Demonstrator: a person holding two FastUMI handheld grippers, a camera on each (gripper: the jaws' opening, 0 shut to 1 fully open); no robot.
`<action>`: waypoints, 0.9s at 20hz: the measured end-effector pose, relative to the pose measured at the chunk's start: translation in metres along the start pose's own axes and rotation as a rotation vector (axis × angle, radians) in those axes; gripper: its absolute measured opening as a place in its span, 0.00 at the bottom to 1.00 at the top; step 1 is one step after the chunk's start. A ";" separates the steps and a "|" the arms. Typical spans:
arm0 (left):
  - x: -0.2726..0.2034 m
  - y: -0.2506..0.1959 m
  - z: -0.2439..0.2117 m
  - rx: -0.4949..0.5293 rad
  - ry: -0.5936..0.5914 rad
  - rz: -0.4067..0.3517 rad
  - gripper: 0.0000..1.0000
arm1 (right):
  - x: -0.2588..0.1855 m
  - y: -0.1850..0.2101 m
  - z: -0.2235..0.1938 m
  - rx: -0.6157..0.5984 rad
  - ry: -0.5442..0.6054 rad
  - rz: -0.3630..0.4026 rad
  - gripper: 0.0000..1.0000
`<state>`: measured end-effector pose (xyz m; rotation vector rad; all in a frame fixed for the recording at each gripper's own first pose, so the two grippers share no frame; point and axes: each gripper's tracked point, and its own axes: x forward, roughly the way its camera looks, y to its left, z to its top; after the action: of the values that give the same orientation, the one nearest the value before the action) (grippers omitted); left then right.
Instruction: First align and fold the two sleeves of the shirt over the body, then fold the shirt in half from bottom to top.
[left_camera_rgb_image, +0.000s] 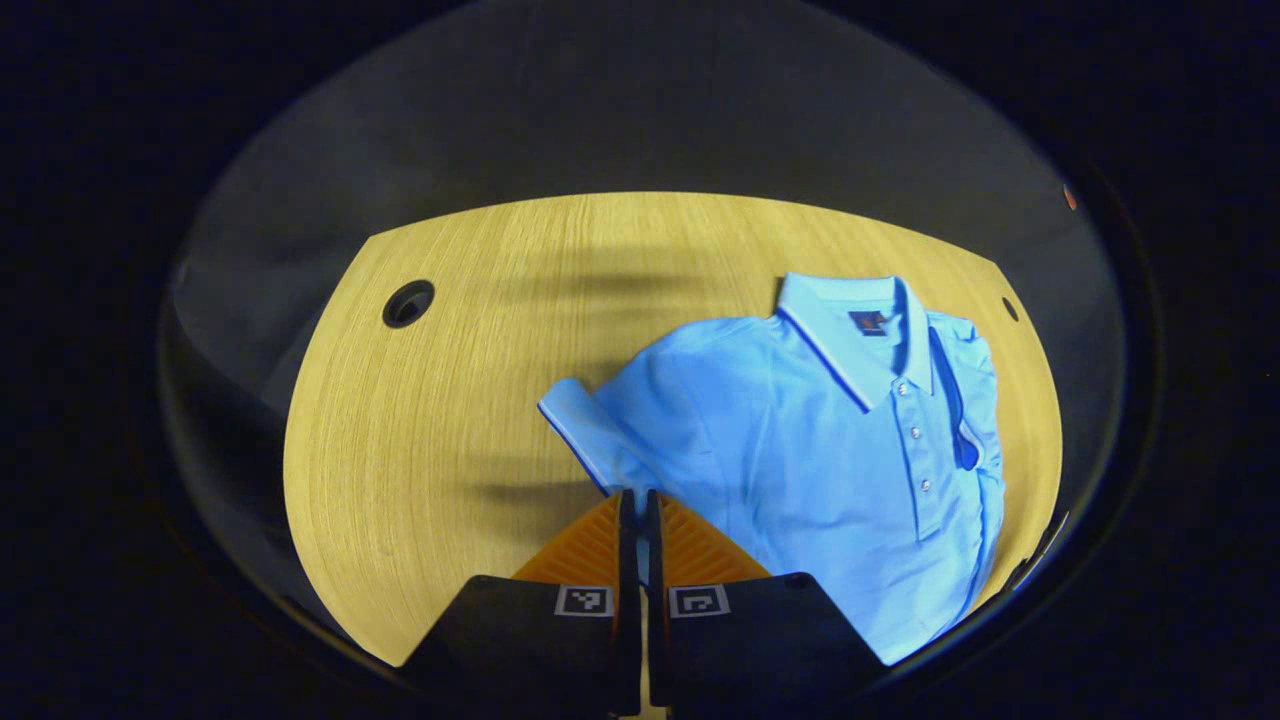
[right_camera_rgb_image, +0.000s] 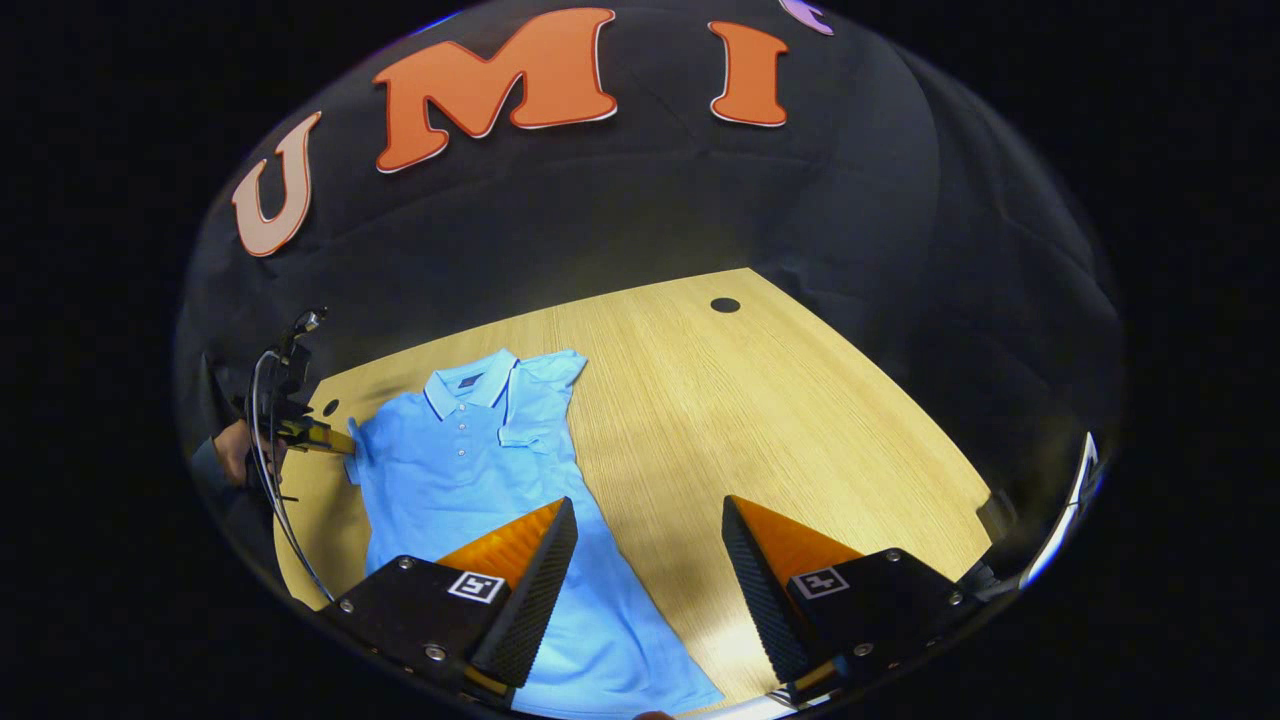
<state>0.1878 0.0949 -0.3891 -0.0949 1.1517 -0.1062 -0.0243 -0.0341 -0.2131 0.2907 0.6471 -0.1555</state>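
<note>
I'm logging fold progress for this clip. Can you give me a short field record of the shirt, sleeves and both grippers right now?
surface: wooden table
garment: blue polo shirt, lying flat, collar away from the grippers
far sleeve: already folded over the body
near sleeve: still spread out on the table
left gripper: fingers closed together at the near sleeve's hem; grip on fabric cannot be confirmed
right gripper: open, above the shirt's lower edge
bottom-to-top fold: not yet done
</note>
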 end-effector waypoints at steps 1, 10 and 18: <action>-0.005 -0.007 0.004 0.008 -0.013 -0.011 0.07 | -0.002 -0.002 -0.003 0.002 0.007 0.004 0.89; -0.011 -0.089 0.032 0.176 -0.066 -0.109 0.07 | -0.012 -0.027 -0.029 0.049 0.052 -0.042 0.89; -0.019 -0.170 0.025 0.209 -0.056 -0.294 0.12 | -0.016 -0.027 -0.038 0.059 0.063 -0.012 0.89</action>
<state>0.1965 -0.0704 -0.3395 -0.0808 1.0585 -0.4810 -0.0649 -0.0466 -0.2382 0.3497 0.7077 -0.1775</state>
